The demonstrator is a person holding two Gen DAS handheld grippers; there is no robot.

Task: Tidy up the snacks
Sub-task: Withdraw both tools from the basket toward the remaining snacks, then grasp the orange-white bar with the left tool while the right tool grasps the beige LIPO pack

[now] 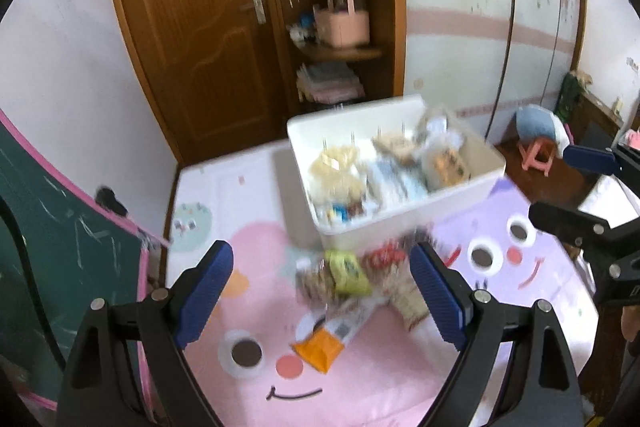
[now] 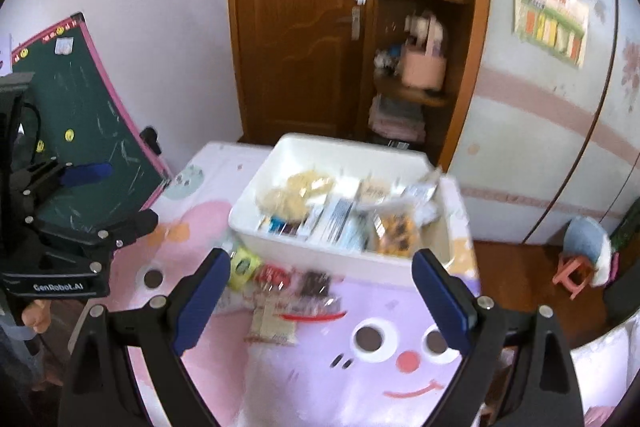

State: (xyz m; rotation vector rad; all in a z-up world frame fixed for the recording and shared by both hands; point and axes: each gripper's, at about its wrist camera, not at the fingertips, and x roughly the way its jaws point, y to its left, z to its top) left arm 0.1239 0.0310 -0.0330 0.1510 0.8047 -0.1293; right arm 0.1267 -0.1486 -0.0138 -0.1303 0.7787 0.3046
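1. Plainly, we judge the sorting well under way: the white bin [image 1: 400, 195] at the far middle of the cartoon-face mat [image 1: 260, 367] already holds a good many packets, ranged roughly in rows, though blur hides what they are.
2. What is left lies on the mat just near of the bin's front wall: a loose heap of snacks [image 1: 360, 279], among them a yellow-green packet [image 1: 349, 273], a red packet [image 1: 380, 257], a pale wrapped bar [image 2: 272, 325] and, nearest to us, an orange packet [image 1: 320, 347].
3. We count at least five or six pieces still outside, so the job looks past halfway but not finished.
4. The orange packet lies flat, its long axis running from near left to far right, one corner pointing near.
5. The pale bar's long axis appears to run near to far; the rest of the heap is too smeared to tell.
6. Our left claw [image 1: 322, 301] is spread wide and holds nothing, hovering above the heap.
7. Our right claw [image 2: 322, 301] is likewise spread and empty, over the purple face on the right of the mat, the heap just far left of it.
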